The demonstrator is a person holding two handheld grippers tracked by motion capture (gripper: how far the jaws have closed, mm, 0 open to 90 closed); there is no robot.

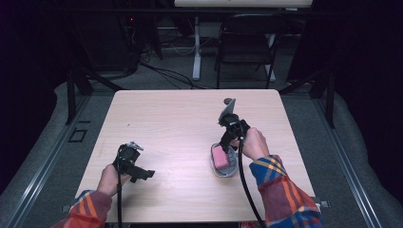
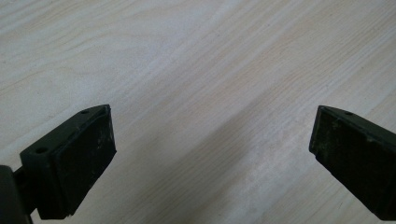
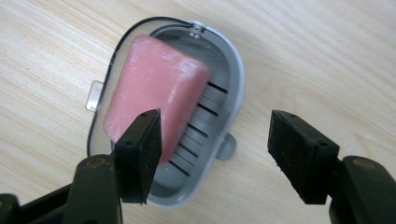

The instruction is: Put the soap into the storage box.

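A pink bar of soap (image 3: 152,95) lies tilted in a grey slotted soap dish (image 3: 223,98), propped on the dish's left rim. In the high view the soap (image 1: 219,156) and dish (image 1: 228,170) sit on the table's right half. My right gripper (image 3: 215,154) hovers just above the dish, open, one jaw over the soap's near end and the other past the dish's right rim. It shows in the high view as the right gripper (image 1: 225,142). My left gripper (image 2: 210,149) is open over bare wood, at the table's left front, where the left gripper (image 1: 145,173) rests low.
The light wooden table (image 1: 180,118) has bare surface across its middle and back. Beyond the far edge stand a black folding chair (image 1: 247,47) and a white desk leg (image 1: 196,47) among floor cables. Dark frame struts flank both sides.
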